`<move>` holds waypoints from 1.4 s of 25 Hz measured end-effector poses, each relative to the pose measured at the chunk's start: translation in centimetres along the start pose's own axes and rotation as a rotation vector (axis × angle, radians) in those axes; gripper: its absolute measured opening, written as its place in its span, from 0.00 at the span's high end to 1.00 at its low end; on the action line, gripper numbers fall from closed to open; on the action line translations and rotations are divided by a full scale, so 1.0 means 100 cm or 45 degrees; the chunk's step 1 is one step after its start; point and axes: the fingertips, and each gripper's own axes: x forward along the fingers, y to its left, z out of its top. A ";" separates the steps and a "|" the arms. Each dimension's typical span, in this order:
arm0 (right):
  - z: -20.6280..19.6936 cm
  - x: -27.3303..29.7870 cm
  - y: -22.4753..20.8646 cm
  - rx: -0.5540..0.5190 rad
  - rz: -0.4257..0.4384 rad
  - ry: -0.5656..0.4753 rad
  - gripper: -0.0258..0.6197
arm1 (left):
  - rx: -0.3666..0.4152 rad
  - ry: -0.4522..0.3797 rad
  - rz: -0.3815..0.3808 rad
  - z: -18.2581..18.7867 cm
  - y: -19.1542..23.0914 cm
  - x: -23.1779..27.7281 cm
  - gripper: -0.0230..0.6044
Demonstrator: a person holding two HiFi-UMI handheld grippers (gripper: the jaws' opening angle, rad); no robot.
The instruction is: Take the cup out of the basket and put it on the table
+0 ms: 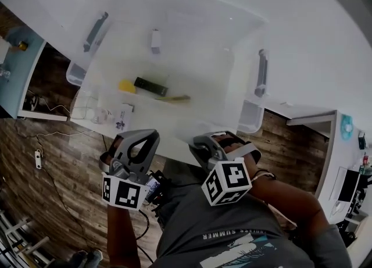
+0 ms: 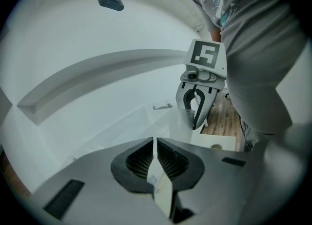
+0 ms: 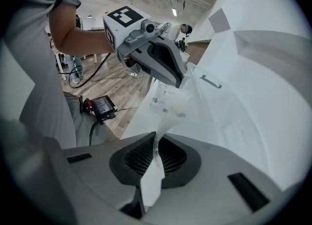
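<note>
Head view steep down on basket (image 1: pixel 197 52). L/R gripper views close, facing each other.

The translucent wall of the basket (image 1: pixel 203 34) blurs its contents: a yellow item (image 1: pixel 127 86) and a dark item (image 1: pixel 151 86) cannot be identified. The head view's lower edge cuts off the person's torso (image 1: pixel 232 235).
</note>
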 end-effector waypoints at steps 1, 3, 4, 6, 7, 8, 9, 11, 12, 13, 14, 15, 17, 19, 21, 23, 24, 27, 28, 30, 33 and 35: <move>-0.002 0.006 0.001 0.005 0.008 0.008 0.92 | -0.018 0.006 -0.003 -0.006 -0.002 0.000 0.94; -0.005 0.017 0.002 0.011 0.025 0.021 0.92 | -0.054 0.017 -0.011 -0.017 -0.007 0.001 0.94; -0.006 0.022 0.003 0.013 0.032 0.028 0.92 | -0.072 0.022 -0.016 -0.023 -0.009 0.002 0.94; -0.010 0.033 0.005 0.015 0.047 0.044 0.92 | -0.102 0.031 -0.027 -0.033 -0.014 0.004 0.94; -0.011 0.039 0.006 0.017 0.055 0.052 0.92 | -0.114 0.036 -0.033 -0.037 -0.017 0.005 0.94; -0.013 0.044 0.007 0.020 0.064 0.060 0.92 | -0.124 0.040 -0.039 -0.041 -0.019 0.005 0.94; -0.014 0.048 0.008 0.024 0.072 0.066 0.92 | -0.134 0.043 -0.045 -0.045 -0.022 0.006 0.94; -0.017 0.057 0.009 0.030 0.080 0.075 0.92 | -0.155 0.048 -0.054 -0.052 -0.026 0.009 0.94; -0.018 0.061 0.009 0.033 0.082 0.079 0.92 | -0.165 0.049 -0.056 -0.056 -0.028 0.010 0.94; -0.020 0.065 0.009 0.036 0.085 0.085 0.92 | -0.175 0.051 -0.058 -0.060 -0.030 0.012 0.94; -0.022 0.070 0.009 0.039 0.088 0.092 0.92 | -0.186 0.052 -0.059 -0.064 -0.032 0.013 0.94; -0.024 0.074 0.010 0.041 0.092 0.100 0.92 | -0.198 0.054 -0.061 -0.068 -0.033 0.014 0.94; -0.029 0.082 0.011 0.046 0.103 0.115 0.92 | -0.226 0.058 -0.066 -0.076 -0.036 0.017 0.94; -0.033 0.089 0.012 0.050 0.114 0.130 0.92 | -0.253 0.063 -0.073 -0.082 -0.038 0.018 0.94; -0.037 0.095 0.014 0.054 0.127 0.148 0.92 | -0.273 0.069 -0.078 -0.088 -0.040 0.020 0.94; -0.041 0.101 0.015 0.055 0.139 0.168 0.92 | -0.288 0.074 -0.081 -0.093 -0.041 0.021 0.94; -0.043 0.105 0.016 0.056 0.146 0.178 0.92 | -0.295 0.075 -0.081 -0.095 -0.041 0.021 0.94; -0.051 0.115 0.019 0.055 0.166 0.214 0.92 | -0.314 0.085 -0.083 -0.101 -0.042 0.024 0.94; -0.054 0.118 0.020 0.054 0.174 0.230 0.92 | -0.320 0.088 -0.085 -0.104 -0.042 0.025 0.94; -0.061 0.125 0.022 0.050 0.194 0.271 0.92 | -0.330 0.092 -0.091 -0.108 -0.044 0.028 0.94; -0.072 0.133 0.025 0.026 0.210 0.333 0.92 | -0.344 0.100 -0.102 -0.115 -0.047 0.032 0.94; -0.077 0.137 0.027 0.010 0.221 0.372 0.92 | -0.353 0.104 -0.108 -0.119 -0.049 0.035 0.94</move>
